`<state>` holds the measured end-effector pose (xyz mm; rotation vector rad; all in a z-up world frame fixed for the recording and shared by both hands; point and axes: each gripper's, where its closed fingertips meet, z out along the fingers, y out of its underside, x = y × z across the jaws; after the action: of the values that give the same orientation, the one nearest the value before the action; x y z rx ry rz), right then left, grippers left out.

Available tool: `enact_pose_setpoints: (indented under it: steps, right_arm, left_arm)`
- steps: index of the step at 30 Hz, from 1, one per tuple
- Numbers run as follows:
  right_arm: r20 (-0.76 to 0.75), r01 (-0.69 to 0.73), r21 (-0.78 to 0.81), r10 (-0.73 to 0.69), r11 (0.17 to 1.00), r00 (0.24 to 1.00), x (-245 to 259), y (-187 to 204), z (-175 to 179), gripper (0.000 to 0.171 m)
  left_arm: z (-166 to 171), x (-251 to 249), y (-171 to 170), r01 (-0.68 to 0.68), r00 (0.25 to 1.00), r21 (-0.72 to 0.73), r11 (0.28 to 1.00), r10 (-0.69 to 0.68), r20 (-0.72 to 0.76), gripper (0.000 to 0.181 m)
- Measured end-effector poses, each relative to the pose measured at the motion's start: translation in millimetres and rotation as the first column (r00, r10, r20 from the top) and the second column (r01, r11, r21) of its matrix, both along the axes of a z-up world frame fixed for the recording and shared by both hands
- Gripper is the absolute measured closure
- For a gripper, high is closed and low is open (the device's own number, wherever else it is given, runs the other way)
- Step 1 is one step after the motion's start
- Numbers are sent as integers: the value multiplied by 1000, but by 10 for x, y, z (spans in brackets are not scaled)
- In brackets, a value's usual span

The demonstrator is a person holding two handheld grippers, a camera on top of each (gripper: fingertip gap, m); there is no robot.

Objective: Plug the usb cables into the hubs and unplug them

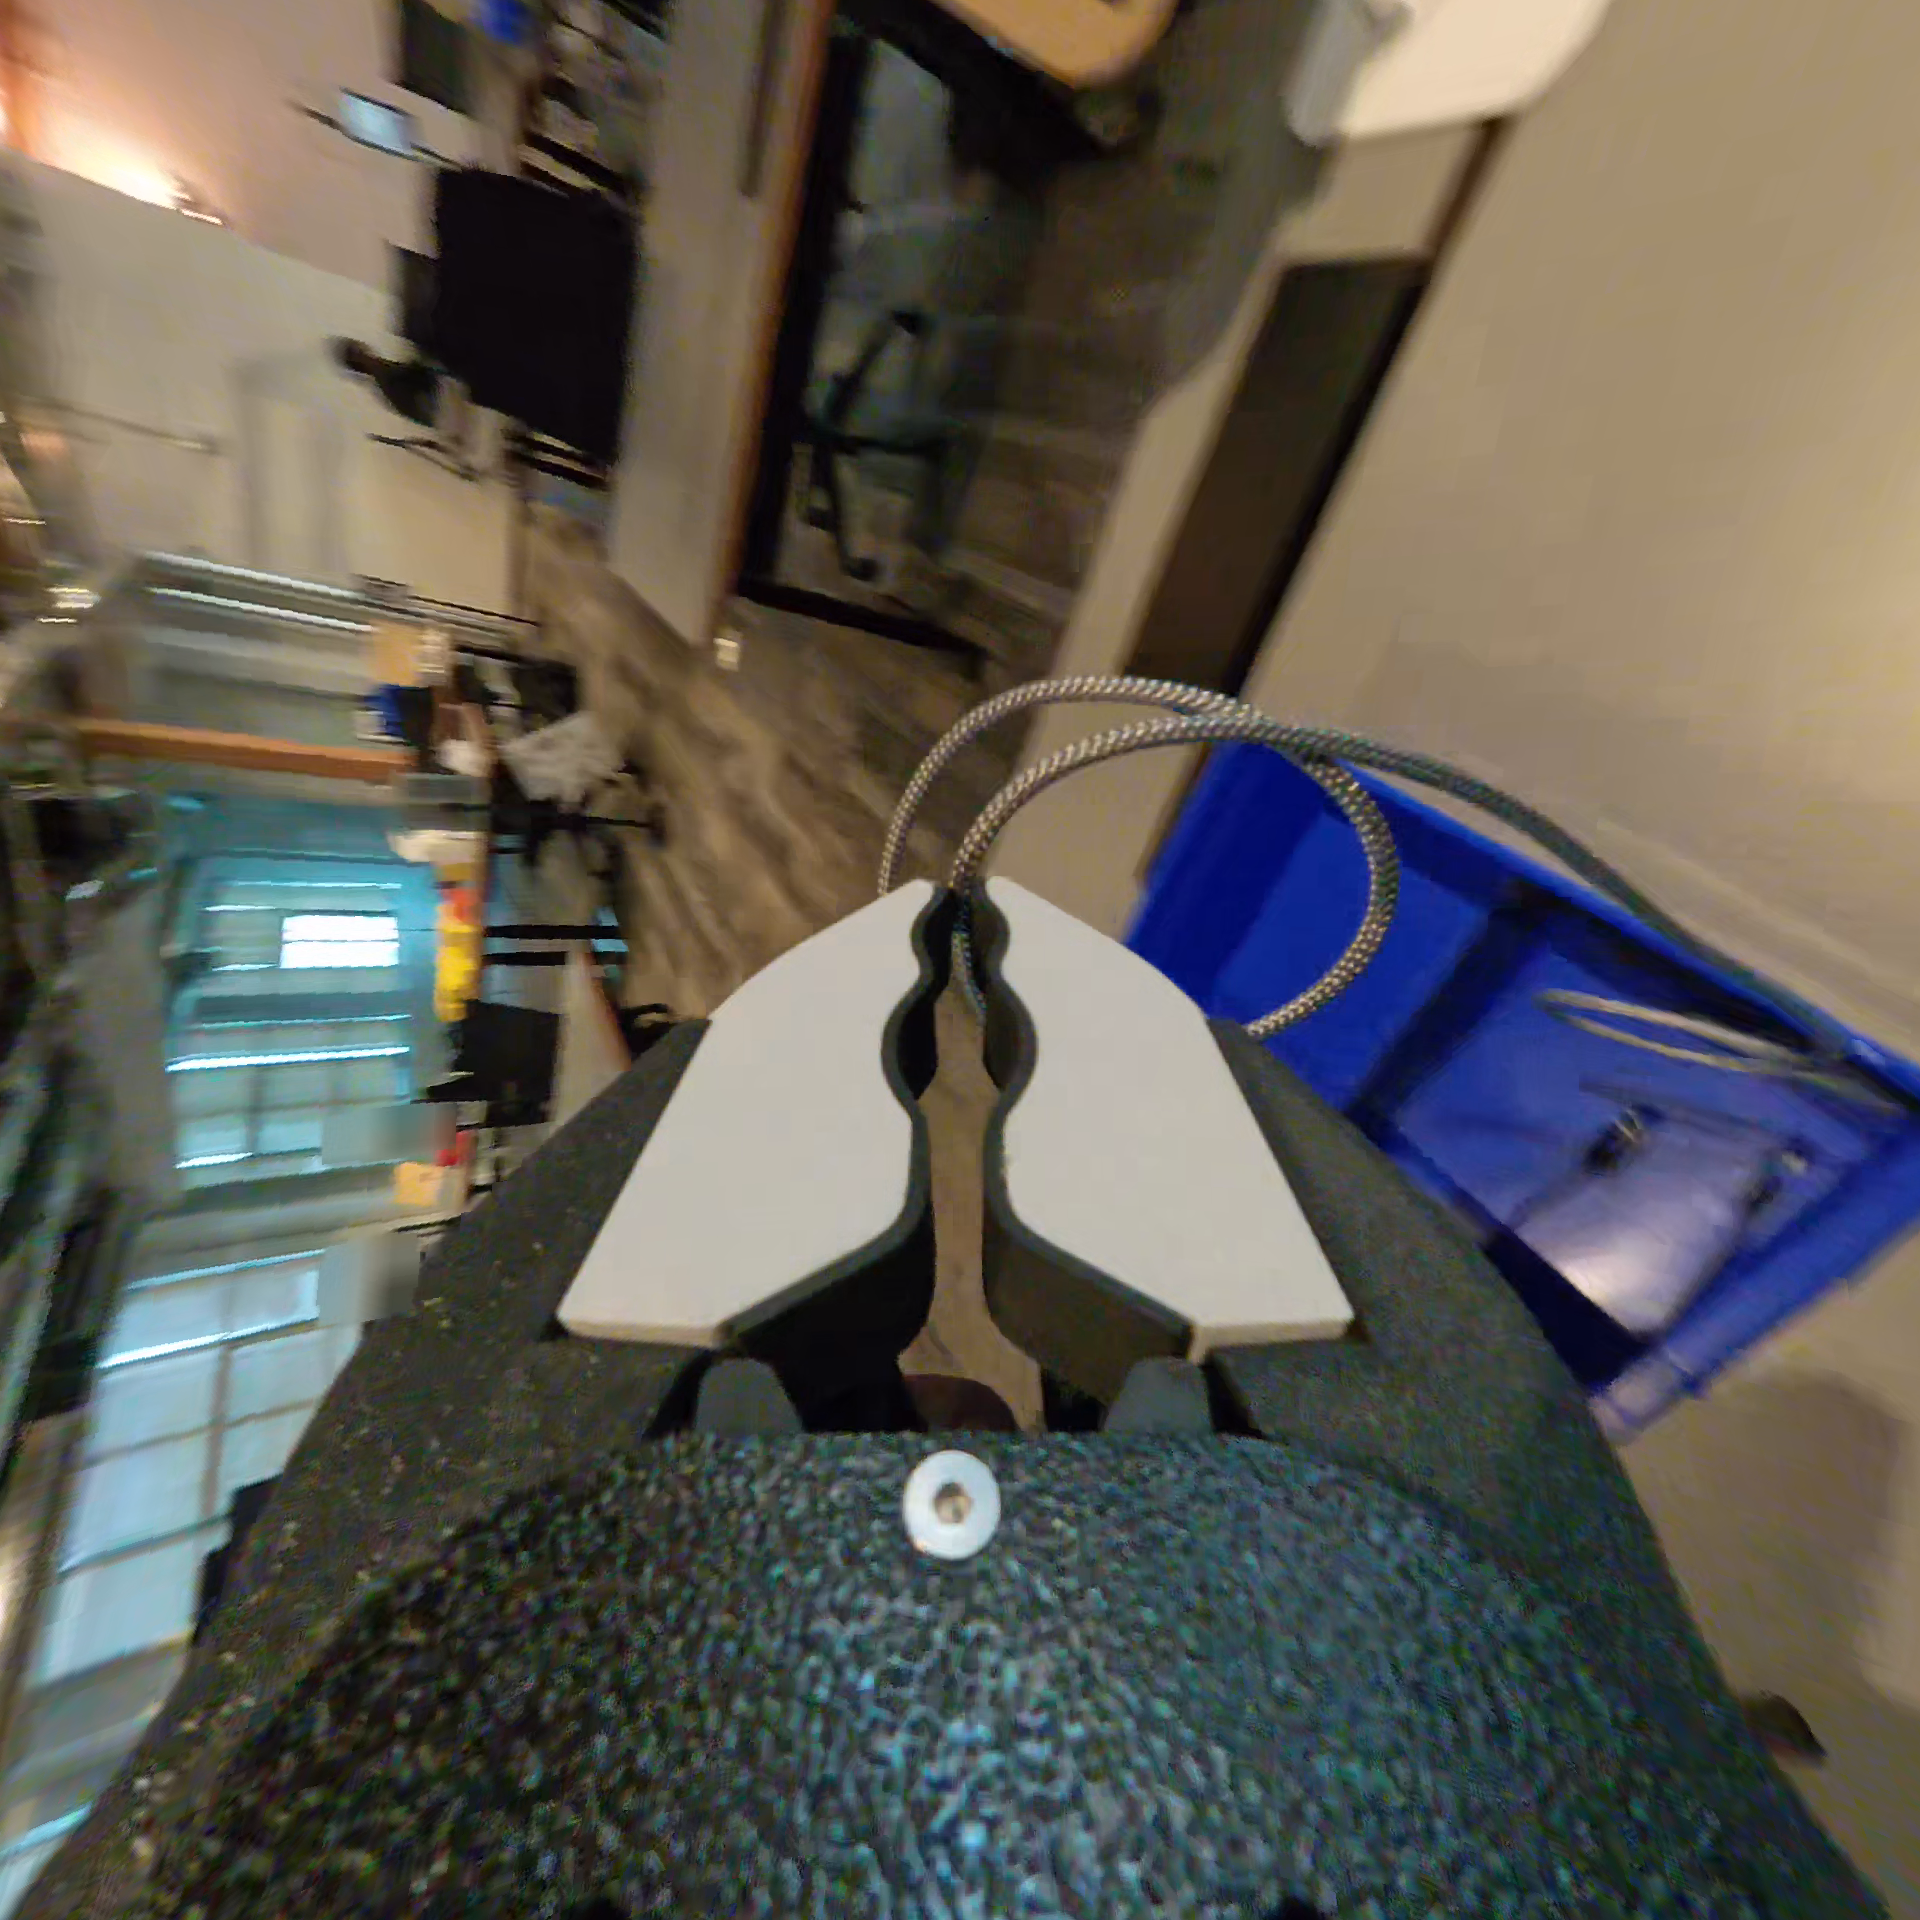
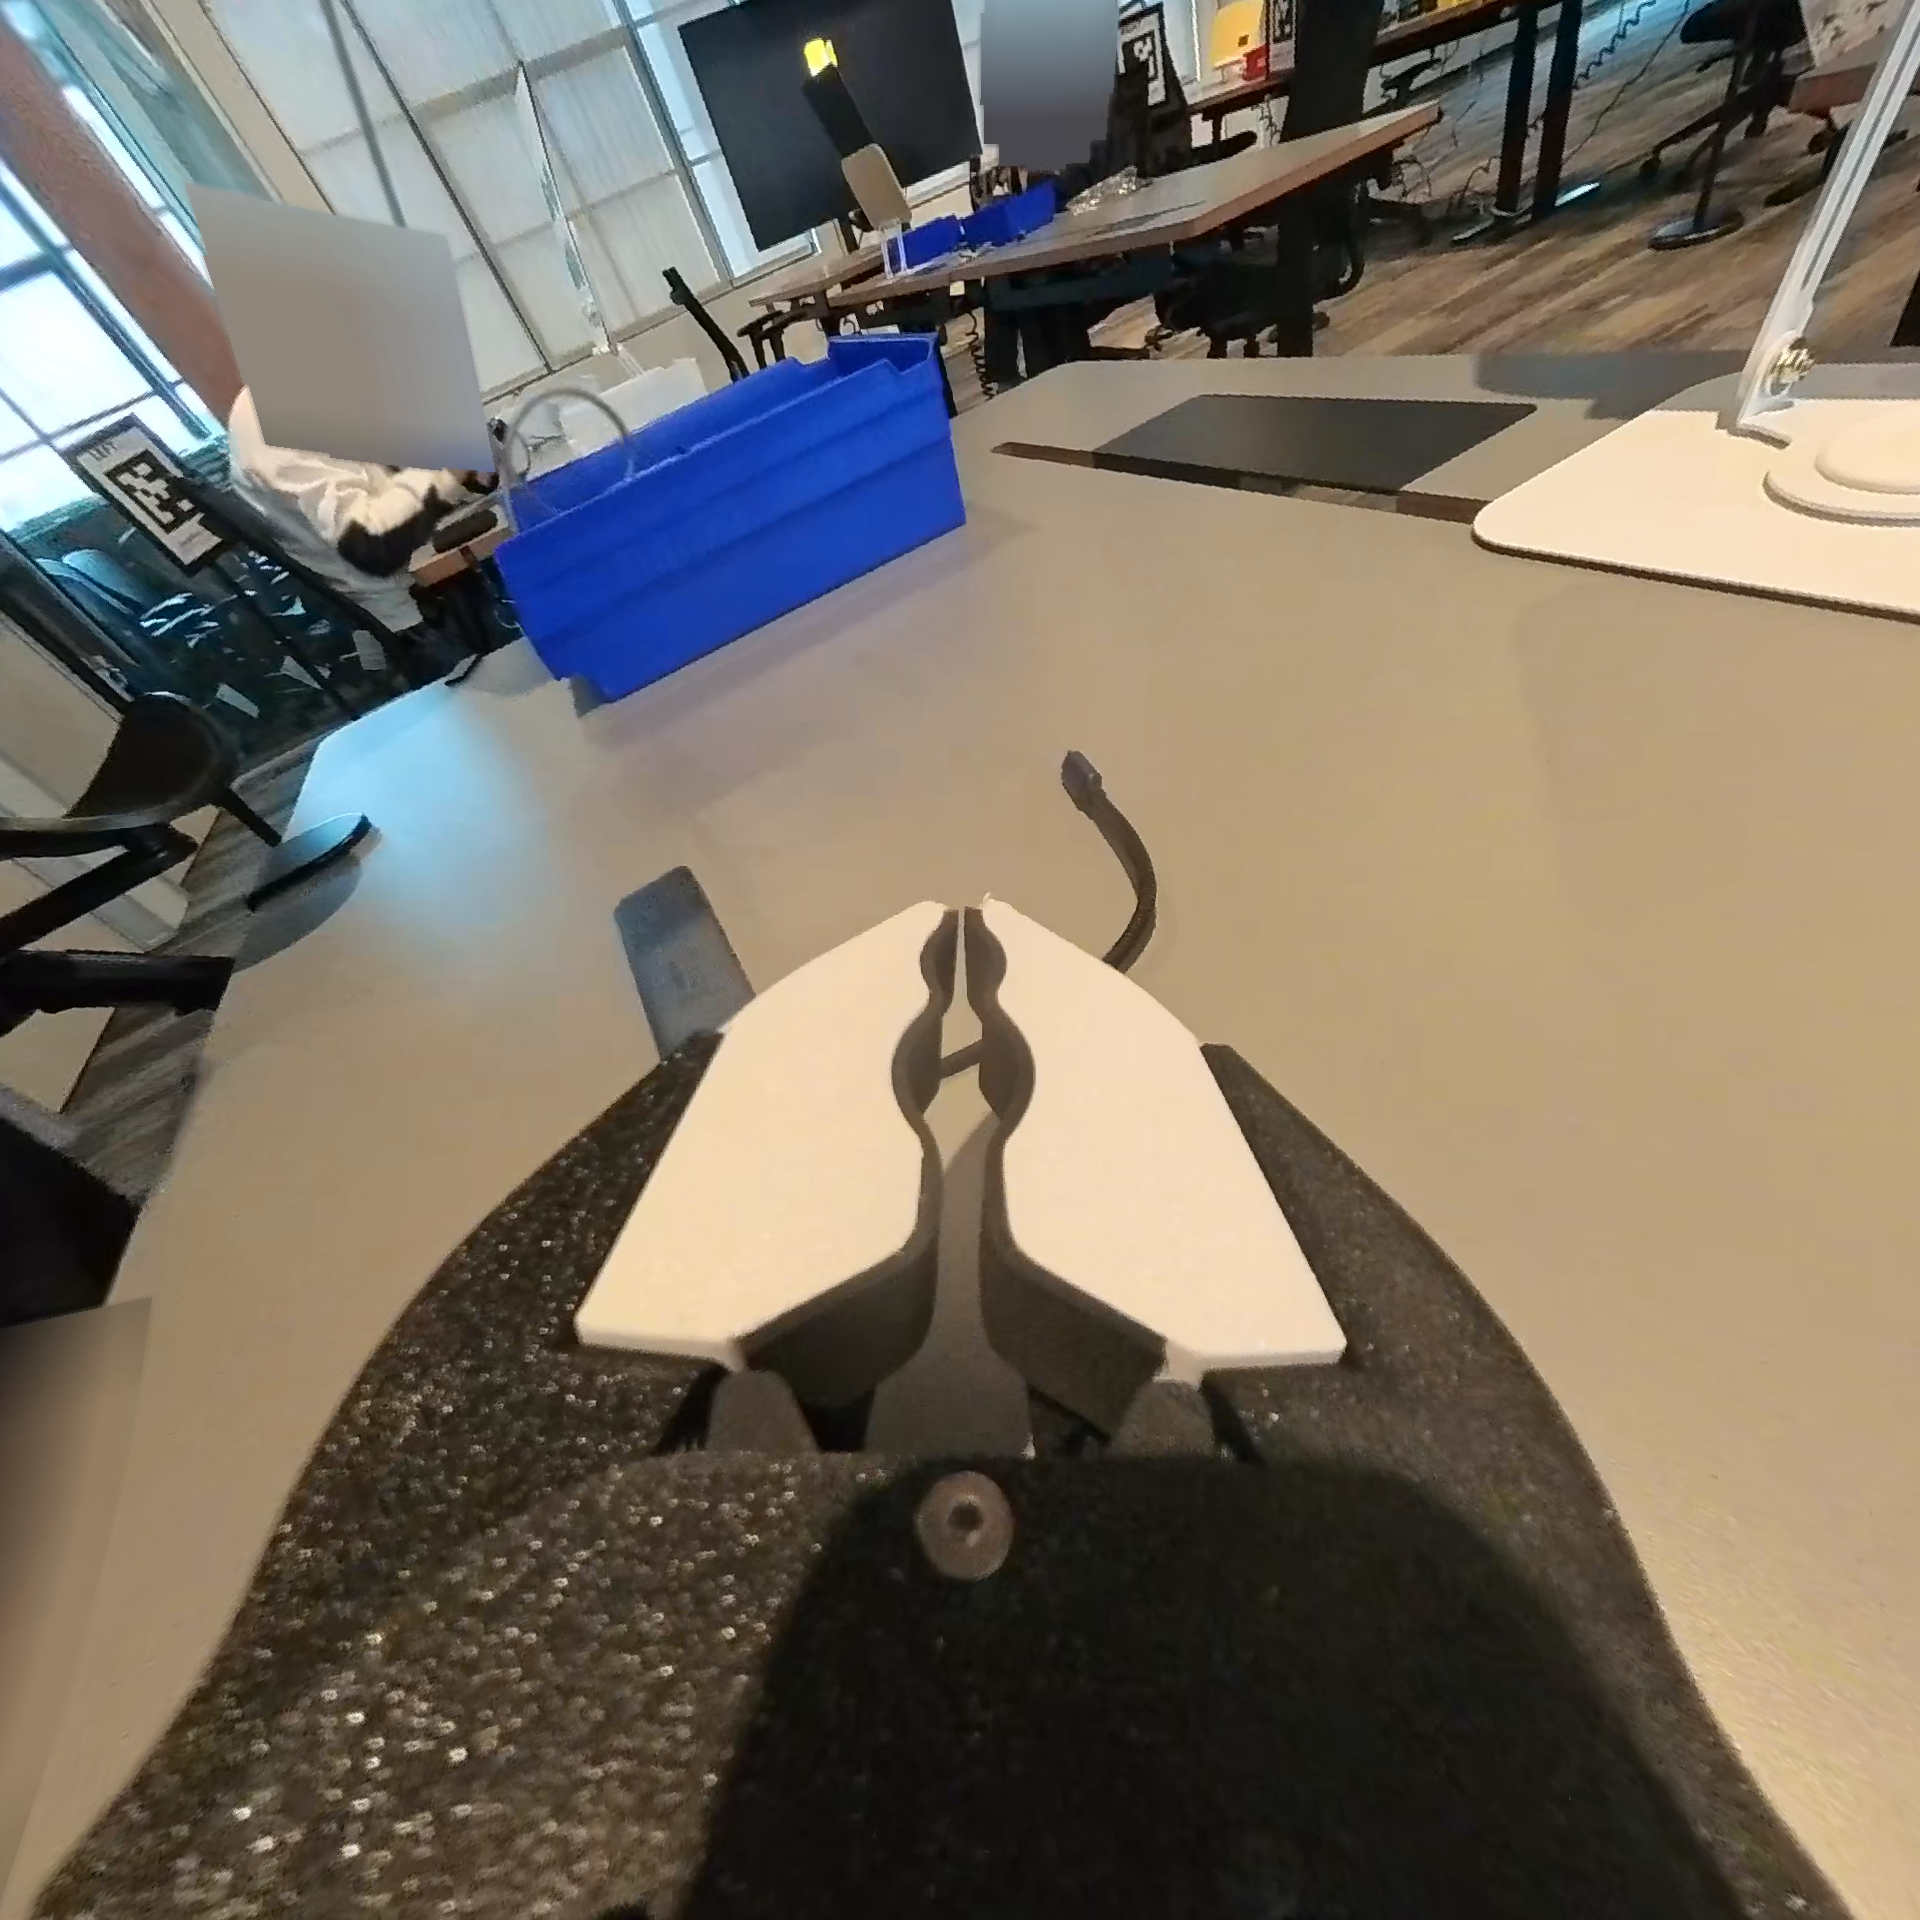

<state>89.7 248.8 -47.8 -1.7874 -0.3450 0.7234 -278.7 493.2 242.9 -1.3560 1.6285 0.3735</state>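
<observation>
In the left wrist view my left gripper [image 1: 961, 899] is shut on a grey braided usb cable [image 1: 1070, 691]. The cable loops out from the fingertips and runs right into a blue bin [image 1: 1558, 1091]; its plug is hidden. The view is tipped sideways and blurred. In the right wrist view my right gripper [image 2: 961, 914] is shut low over the grey table [image 2: 1351, 831]. A dark grey hub [image 2: 681, 966] sticks out to the left under the fingers. The hub's short black cable [image 2: 1132, 894] crosses the hollow between the fingers and curls up to the right, its plug [image 2: 1081, 774] free.
The blue bin [image 2: 748, 520] stands at the table's far left edge with cable loops in it. A black mat [image 2: 1309, 436] and a white stand base [image 2: 1662, 520] are at the far right. A person sits behind the bin. A chair [image 2: 114, 821] stands left of the table. The left gripper's tips are roughly 55 cm from the right gripper's.
</observation>
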Motion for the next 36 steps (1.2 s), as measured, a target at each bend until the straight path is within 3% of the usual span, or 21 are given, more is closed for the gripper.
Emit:
enact_pose_setpoints:
  steps: [6, 9, 12, 16, 21, 26, 30, 36]
  right_arm:
    - [-10, -27, 24, 27, 999, 1000, -27, -49, 36, 170]
    - [-26, -27, 44, 28, 999, 999, -14, -74, 69, 170]
    - [-43, -22, 63, 25, 998, 999, 7, -103, 104, 170]
    - [-64, 20, 73, -15, 997, 998, 78, -106, 133, 170]
    - [-66, 59, 81, -53, 995, 996, 128, -105, 147, 170]
    - [-68, 111, 70, -106, 991, 992, 219, -99, 139, 171]
    - [-69, 148, 58, -144, 987, 987, 286, -92, 127, 171]
    - [-47, 153, 32, -151, 988, 987, 278, -62, 78, 171]
  left_arm:
    - [1280, 502, -259, -93, 972, 288, 953, 25, 232, 178]
    - [1754, 762, -496, -123, 945, 363, 924, -2, 327, 178]
    - [2057, 1027, -748, -132, 913, 382, 915, -38, 407, 178]
    - [2076, 1448, -1030, -69, 866, 311, 948, -97, 490, 179]
    - [1489, 2085, -1263, 45, 785, 152, 987, -129, 605, 178]
    - [220, 2666, -1402, 112, 752, -25, 993, -68, 656, 178]
    - [-761, 2706, -1501, 124, 734, -155, 980, 14, 679, 178]
    - [-1663, 2490, -1995, 168, 740, -291, 942, 74, 669, 178]
